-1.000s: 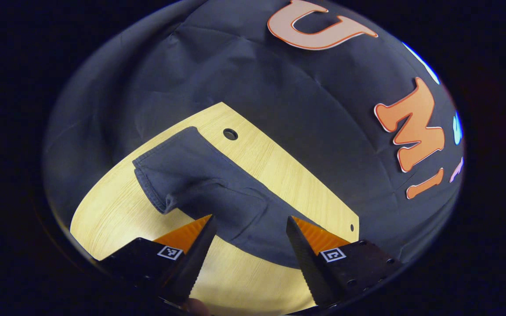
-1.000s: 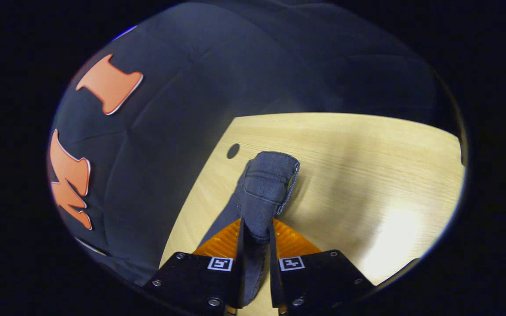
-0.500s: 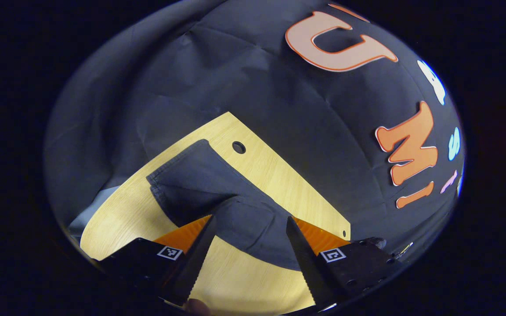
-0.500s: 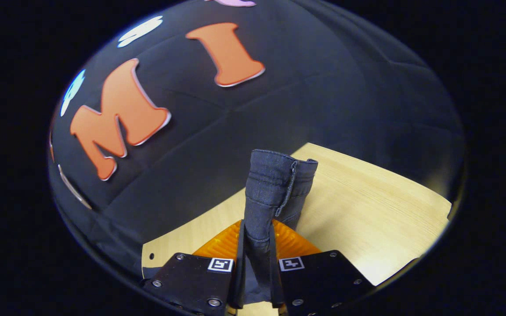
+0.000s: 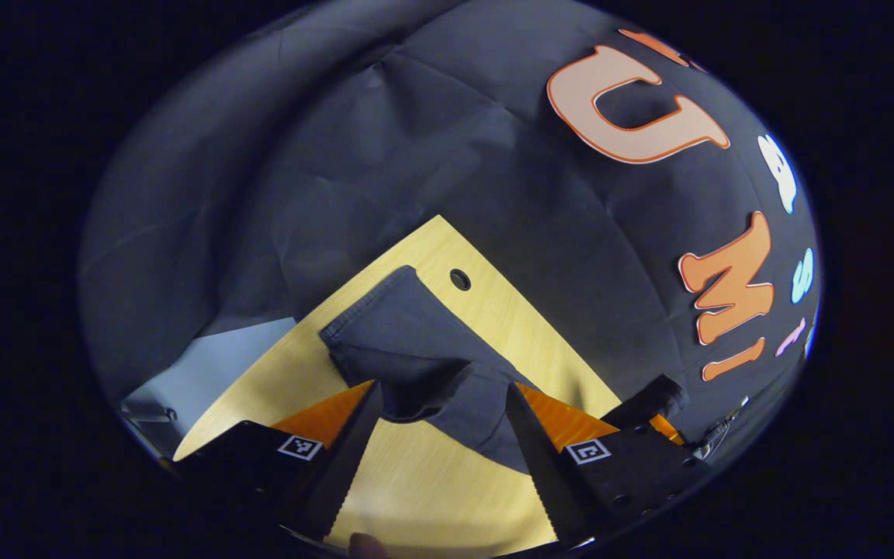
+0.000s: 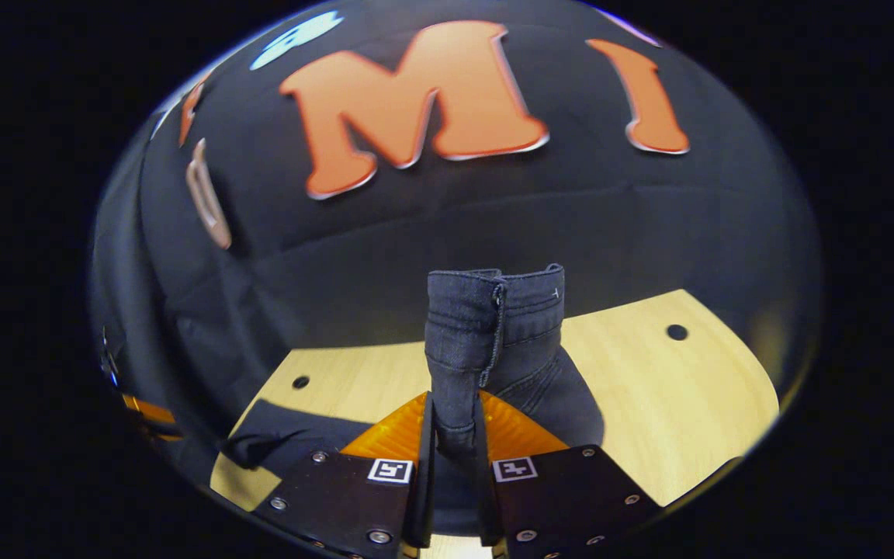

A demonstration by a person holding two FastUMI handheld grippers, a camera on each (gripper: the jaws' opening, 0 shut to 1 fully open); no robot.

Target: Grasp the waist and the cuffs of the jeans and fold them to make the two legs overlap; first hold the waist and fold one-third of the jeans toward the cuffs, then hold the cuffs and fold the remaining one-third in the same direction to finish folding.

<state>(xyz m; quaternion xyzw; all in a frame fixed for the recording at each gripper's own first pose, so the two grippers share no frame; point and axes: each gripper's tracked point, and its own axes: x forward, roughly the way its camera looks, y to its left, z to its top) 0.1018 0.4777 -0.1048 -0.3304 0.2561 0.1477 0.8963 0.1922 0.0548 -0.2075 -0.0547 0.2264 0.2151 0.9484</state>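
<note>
A pale wooden tabletop (image 5: 447, 497) is lying under dark jeans (image 5: 416, 357). My right gripper (image 6: 455, 442) jaws are clamping their raised waistband (image 6: 493, 310); my left gripper (image 5: 439, 435) jaws are hanging apart above the jeans.

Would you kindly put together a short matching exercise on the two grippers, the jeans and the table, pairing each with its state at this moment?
Things:
1. left gripper
2. right gripper
3. jeans
4. table

States:
A. light wood with small round holes near its edges
B. fingers spread apart above the cloth, gripping nothing
C. dark denim, one end lifted upright, the rest lying flat
D. fingers pressed together on a fold of denim

Pairs: 1-B, 2-D, 3-C, 4-A
</note>
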